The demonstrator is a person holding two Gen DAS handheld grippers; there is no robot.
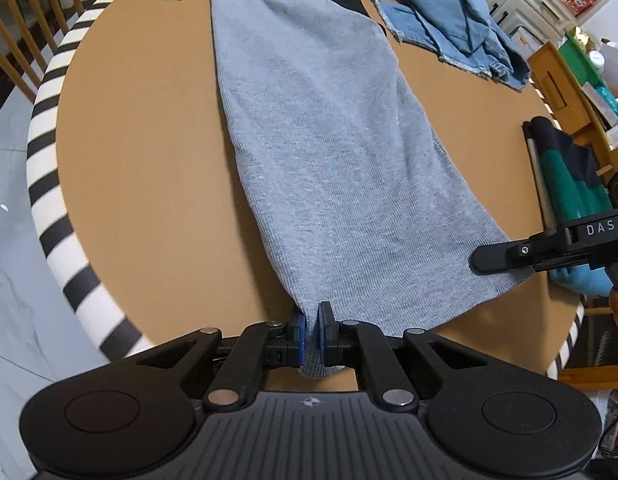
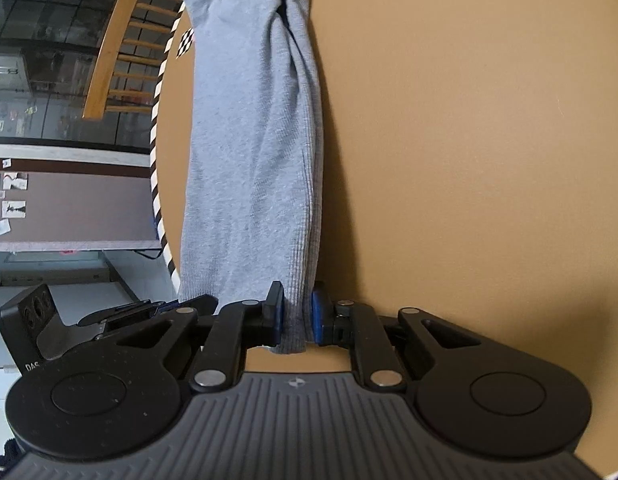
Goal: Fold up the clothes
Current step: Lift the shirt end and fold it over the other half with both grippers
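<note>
both claws are pinching the grey garment point(image 1: 321, 152)'s near hem: left gripper point(image 1: 312, 334) at 6 o'clock, right gripper point(image 2: 296, 316) likewise; it is lying stretched long, folding unfinished, denim point(image 1: 453, 16) waiting at 1 o'clock.

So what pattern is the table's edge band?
Black and white stripes on the edge band, clearest in the left wrist view.

Ribbed grey knit garment point(image 1: 317, 152) on matt brown tabletop point(image 1: 141, 160).

A round brown table point(image 1: 141, 168) with a striped rim stands on pale marble floor point(image 1: 13, 280); wooden chair point(image 1: 25, 20) far left, shelves point(image 1: 549, 0) far right.
</note>
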